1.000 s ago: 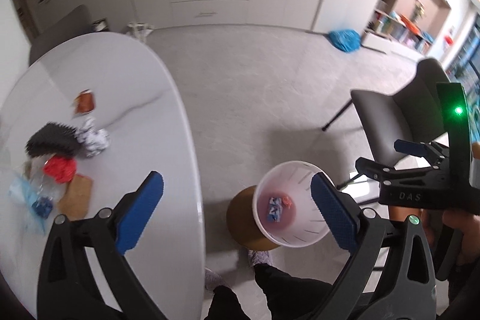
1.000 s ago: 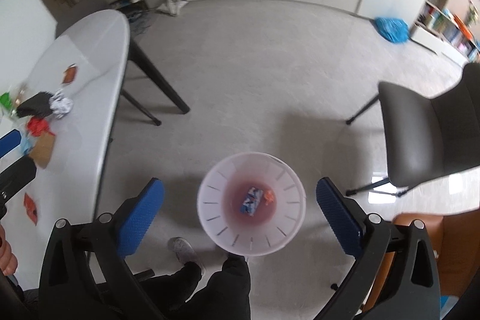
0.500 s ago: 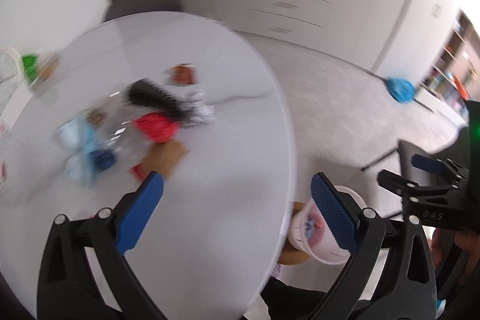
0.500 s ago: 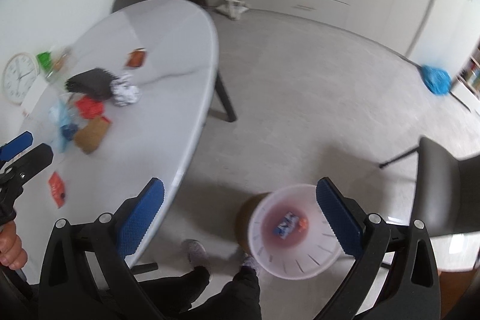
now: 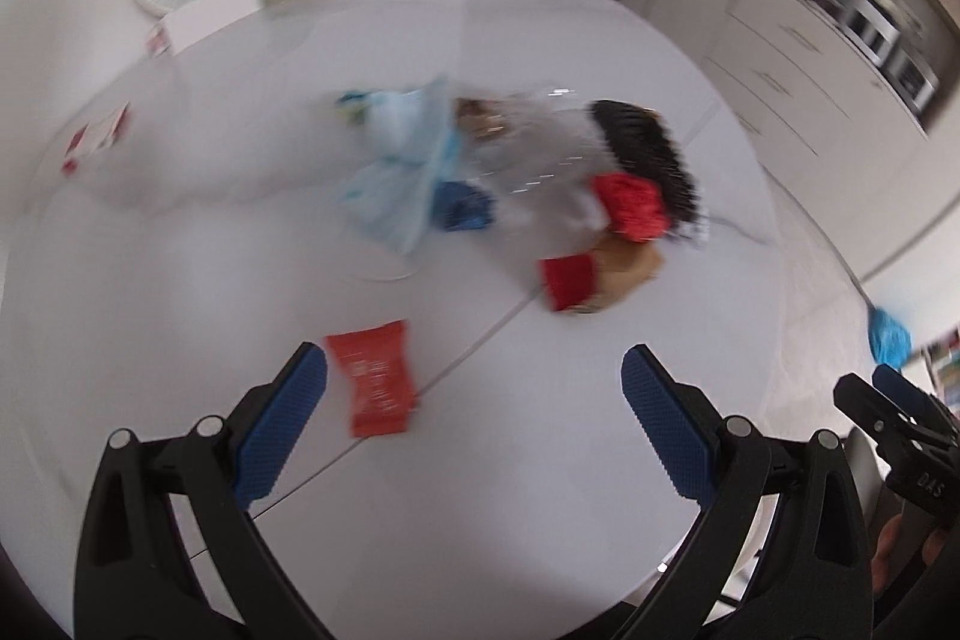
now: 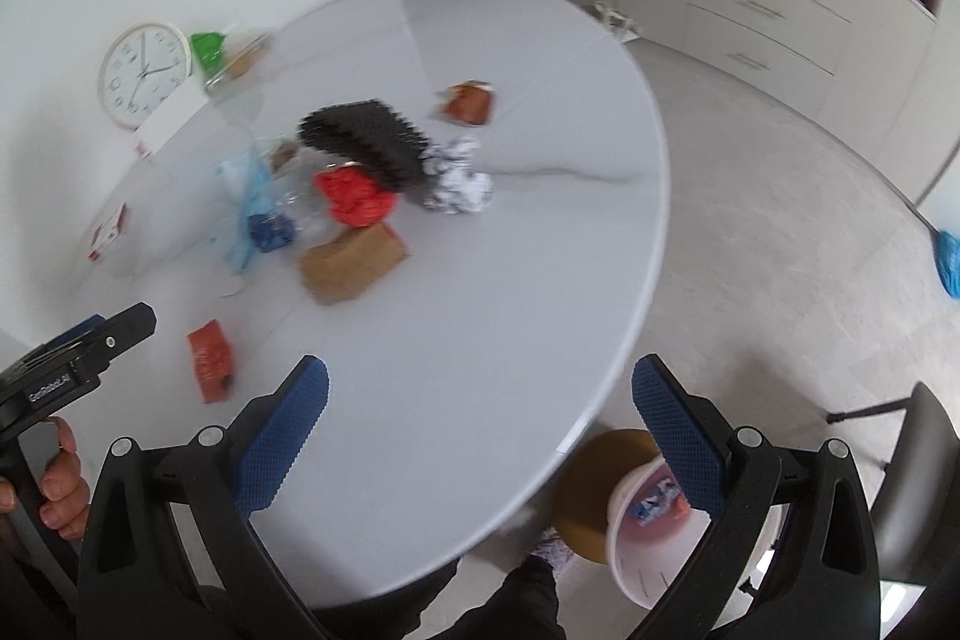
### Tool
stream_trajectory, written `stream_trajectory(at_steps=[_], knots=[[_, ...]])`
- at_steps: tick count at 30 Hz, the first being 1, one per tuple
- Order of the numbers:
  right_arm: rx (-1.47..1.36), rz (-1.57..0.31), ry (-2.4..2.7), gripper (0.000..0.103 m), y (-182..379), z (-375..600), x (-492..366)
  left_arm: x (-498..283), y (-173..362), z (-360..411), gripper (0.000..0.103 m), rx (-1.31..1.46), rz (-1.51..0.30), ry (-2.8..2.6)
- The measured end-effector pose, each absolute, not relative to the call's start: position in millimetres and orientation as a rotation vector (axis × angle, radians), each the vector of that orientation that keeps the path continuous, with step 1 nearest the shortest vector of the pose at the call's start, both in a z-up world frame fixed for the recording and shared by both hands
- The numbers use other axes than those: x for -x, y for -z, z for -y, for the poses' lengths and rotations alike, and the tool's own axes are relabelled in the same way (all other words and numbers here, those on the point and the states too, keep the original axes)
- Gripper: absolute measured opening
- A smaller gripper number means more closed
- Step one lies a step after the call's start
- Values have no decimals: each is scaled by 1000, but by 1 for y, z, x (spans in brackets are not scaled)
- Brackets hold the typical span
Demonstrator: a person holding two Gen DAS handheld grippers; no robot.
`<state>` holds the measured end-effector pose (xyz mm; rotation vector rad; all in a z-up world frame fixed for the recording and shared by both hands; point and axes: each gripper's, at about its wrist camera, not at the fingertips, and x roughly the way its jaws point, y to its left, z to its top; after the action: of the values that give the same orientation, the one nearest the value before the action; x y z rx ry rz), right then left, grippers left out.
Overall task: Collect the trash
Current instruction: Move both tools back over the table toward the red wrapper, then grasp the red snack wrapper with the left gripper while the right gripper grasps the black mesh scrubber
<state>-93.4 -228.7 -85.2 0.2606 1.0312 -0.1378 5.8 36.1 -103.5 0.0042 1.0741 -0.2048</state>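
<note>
Both tongs, left (image 5: 474,388) and right (image 6: 480,400), have swung from the bin (image 6: 636,574) to above the table (image 6: 480,316), jaws apart, a red wrapper (image 5: 375,385) beside the left one.

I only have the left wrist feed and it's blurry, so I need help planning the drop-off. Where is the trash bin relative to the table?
Observer: The white bin stands on the floor just past the table's near right edge, beside a round brown stool.
Operator: Anything in it already?
Observer: Yes, a blue-and-white wrapper and a small orange scrap lie at its bottom.
Operator: Is there trash behind the black spiky piece that I can't see?
Observer: A crumpled black-and-white paper ball sits against the black spiky piece, and a reddish-brown packet lies apart, farther back.
</note>
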Motion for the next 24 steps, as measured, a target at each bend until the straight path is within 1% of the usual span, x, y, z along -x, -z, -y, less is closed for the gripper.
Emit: stream_trajectory(at_steps=[7,10,19,20,22,23,24], knots=[[-256,-1056,102,101,92,206,78,-20,138,-67,94,0,-1132,141],[-252,-1068,103,101,94,199,75,-27,160,-71,91,-14,-1171,137],[-254,-1105,121,101,104,190,68,-49,214,-78,72,-18,-1266,100],[-252,-1109,121,101,105,189,67,-50,217,-80,65,-15,-1274,99],[-251,-1114,120,101,107,187,64,-51,225,-81,60,-15,-1296,96],[-251,-1116,120,101,108,187,62,-51,227,-81,55,-15,-1301,96],[-250,-1117,117,101,108,186,60,-51,229,-81,53,-12,-1306,98]])
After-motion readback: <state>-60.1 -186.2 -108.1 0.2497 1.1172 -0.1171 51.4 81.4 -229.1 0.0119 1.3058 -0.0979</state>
